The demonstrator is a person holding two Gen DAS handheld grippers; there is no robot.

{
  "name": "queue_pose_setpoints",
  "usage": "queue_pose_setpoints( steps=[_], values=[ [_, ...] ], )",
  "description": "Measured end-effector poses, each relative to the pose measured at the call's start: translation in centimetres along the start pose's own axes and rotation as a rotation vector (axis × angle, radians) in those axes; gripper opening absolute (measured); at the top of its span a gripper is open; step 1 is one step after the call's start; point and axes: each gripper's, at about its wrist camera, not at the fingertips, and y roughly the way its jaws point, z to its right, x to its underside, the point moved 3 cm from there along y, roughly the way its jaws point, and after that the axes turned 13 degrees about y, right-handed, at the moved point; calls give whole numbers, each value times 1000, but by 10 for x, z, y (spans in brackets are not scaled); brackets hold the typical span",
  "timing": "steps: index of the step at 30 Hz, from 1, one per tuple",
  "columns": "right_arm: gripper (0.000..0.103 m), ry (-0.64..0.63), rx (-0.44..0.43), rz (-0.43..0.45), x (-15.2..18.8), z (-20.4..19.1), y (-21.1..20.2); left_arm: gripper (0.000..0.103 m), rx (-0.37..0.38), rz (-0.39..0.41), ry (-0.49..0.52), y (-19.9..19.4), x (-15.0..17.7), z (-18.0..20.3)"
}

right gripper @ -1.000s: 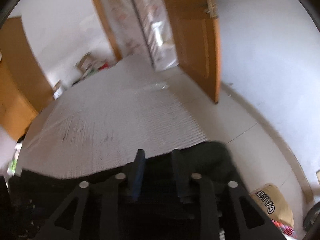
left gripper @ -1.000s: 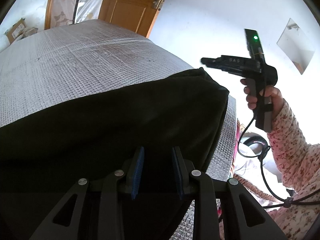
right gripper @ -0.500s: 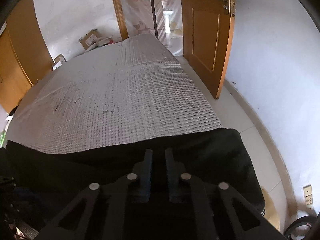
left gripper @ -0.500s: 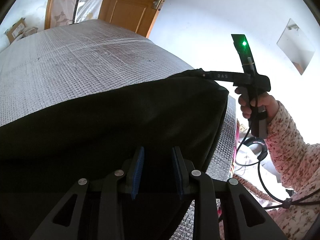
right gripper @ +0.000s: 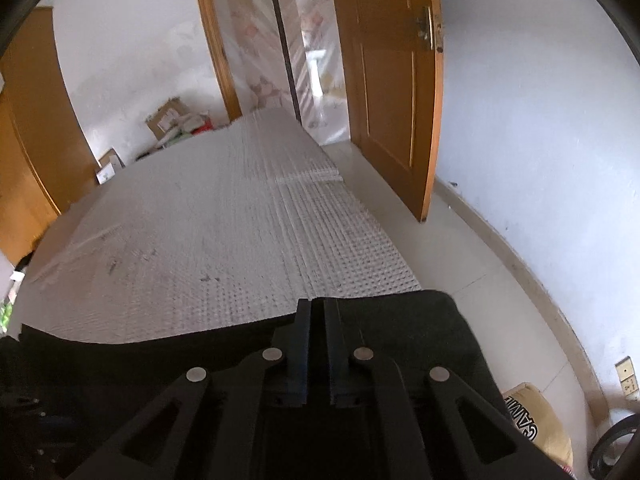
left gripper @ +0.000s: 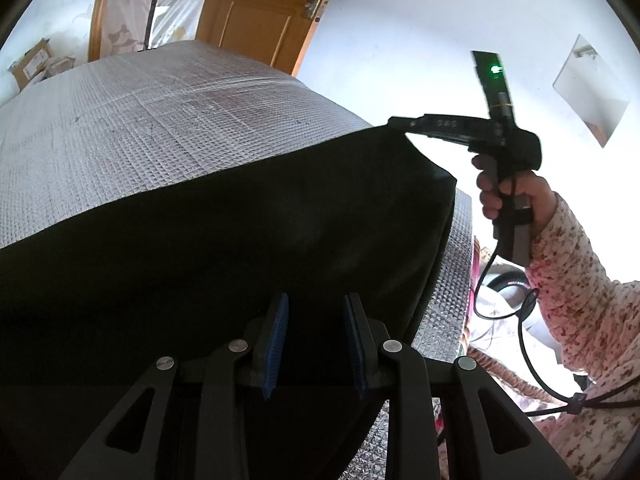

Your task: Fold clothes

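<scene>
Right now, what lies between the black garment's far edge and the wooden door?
Only bare quilted mat between the black garment and wooden door, clearest in the right wrist view.

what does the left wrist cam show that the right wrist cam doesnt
Only the left wrist view shows the person's hand holding the right gripper, pinched shut on the corner of the black garment, plus a floral sleeve. Only the right wrist view shows cardboard boxes and a wall socket. Both show the garment, the silver mat and the wooden door.
</scene>
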Motion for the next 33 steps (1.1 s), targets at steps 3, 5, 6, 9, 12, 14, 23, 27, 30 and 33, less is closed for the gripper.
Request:
queue_pose_setpoints(
  steps=[3,5,6,9,12,14,23,27,30,33],
  values=[
    [8,11,22,-23,2,0,12,29,-11,5,3,-3,1,0],
    [14,20,42,-26,3,1,16,29,-18,8,5,-5,2,0],
    [15,28,44,-25,3,3,16,29,-22,9,6,-6,2,1],
    [20,40,55,-16,2,4,14,29,-33,14,9,-9,3,1],
    [22,14,53,23,4,-3,1,30,-44,18,12,-12,4,1],
    [22,-24,35,64,7,-13,-13,30,-51,21,14,-13,5,1],
    [22,-221,-173,24,57,-78,-40,30,-196,95,-150,-70,39,-42],
    [22,-253,-145,-38,86,-92,-25,30,-272,122,-226,-97,58,-65],
    [23,-246,-127,-58,96,-97,-20,30,-332,151,-274,-120,70,-82],
    [23,-252,-207,-92,91,-122,-20,30,-382,174,-309,-137,80,-97]
  ],
)
